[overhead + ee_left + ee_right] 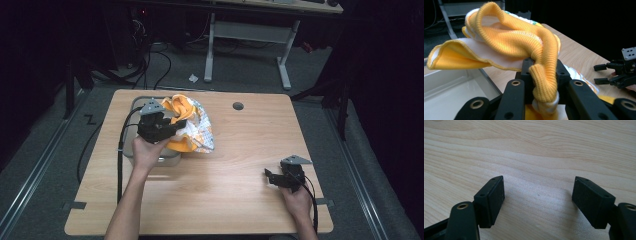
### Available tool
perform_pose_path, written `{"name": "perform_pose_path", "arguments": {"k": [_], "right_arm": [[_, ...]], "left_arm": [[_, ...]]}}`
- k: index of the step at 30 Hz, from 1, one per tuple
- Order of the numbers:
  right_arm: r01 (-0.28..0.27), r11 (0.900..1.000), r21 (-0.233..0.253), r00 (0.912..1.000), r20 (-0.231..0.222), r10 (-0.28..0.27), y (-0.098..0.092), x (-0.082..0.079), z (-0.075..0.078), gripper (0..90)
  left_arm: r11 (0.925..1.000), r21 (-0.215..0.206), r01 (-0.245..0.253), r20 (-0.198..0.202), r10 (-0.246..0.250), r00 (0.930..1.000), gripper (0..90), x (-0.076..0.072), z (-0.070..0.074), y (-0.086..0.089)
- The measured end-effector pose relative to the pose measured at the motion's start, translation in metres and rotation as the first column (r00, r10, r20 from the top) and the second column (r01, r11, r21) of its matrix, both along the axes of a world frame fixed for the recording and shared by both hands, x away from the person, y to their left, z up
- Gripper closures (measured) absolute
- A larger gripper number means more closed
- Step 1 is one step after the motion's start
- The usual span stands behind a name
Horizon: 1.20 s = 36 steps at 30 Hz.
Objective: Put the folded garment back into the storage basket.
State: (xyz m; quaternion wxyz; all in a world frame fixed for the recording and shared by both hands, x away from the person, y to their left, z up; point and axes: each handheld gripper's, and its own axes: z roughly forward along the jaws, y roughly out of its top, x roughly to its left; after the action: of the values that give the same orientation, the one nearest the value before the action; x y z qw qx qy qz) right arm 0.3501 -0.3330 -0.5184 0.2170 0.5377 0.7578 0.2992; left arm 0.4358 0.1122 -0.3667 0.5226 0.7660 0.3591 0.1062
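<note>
In the high view we see the left hand-held gripper (176,126) at the centre left of the frame, above the near right part of a grey bin (134,106) that stands on the left half of the wooden bench (240,150). Its jaws are clamped on an orange garment (182,111), a knitted piece with a white lining and a patterned white part. The garment lies bunched over the right rim of the bin and spills onto the bench just to the right of it.

In the left gripper view we find the orange garment (511,37) filling the upper middle of the frame, with a ribbed orange band running down between the two black jaws, which press on it from both sides. The pale inside of the grey bin (451,92) shows at the lower left of that frame, under a flap of the cloth.

The right hand-held gripper (269,176) sits at the lower right of the high view, low over bare wood and well apart from the garment. In the right gripper view we see its jaws standing wide apart with nothing between them, the bench (536,152) grain behind them. The same gripper (600,74) appears at the right edge of the left gripper view, likewise spread.
</note>
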Motion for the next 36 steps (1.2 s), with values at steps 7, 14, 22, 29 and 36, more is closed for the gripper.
{"name": "perform_pose_path", "arguments": {"k": [7, 14, 22, 29, 36], "right_arm": [[-0.001, 1.000, -0.001, 1.0000, 0.001, 0.001, 0.000, 0.000, 0.000, 26.4], [0.000, 1.000, 0.000, 1.0000, 0.000, 0.000, 0.000, 0.000, 0.000, 26.4], [0.000, 1.000, 0.000, 1.0000, 0.000, 0.000, 0.000, 0.000, 0.000, 26.4], [0.000, 1.000, 0.000, 1.0000, 0.000, 0.000, 0.000, 0.000, 0.000, 26.4], [0.000, 1.000, 0.000, 1.0000, 0.000, 0.000, 0.000, 0.000, 0.000, 26.4]], "left_arm": [[0.9998, -0.005, -0.021, 0.002, 0.021, 0.9998, 75.2, 0.000, 0.001, 0.011], [0.9994, 0.006, -0.033, -0.007, 0.033, 0.9994, 75.3, 0.001, 0.001, 0.019], [0.9976, 0.022, -0.066, 0.008, 0.066, 0.9978, 75.0, 0.002, 0.001, 0.027], [0.9976, 0.016, -0.067, 0.006, 0.067, 0.9977, 75.1, 0.002, 0.001, 0.039], [0.9967, 0.006, -0.081, -0.014, 0.081, 0.9966, 75.1, 0.003, -0.003, 0.050]]}}
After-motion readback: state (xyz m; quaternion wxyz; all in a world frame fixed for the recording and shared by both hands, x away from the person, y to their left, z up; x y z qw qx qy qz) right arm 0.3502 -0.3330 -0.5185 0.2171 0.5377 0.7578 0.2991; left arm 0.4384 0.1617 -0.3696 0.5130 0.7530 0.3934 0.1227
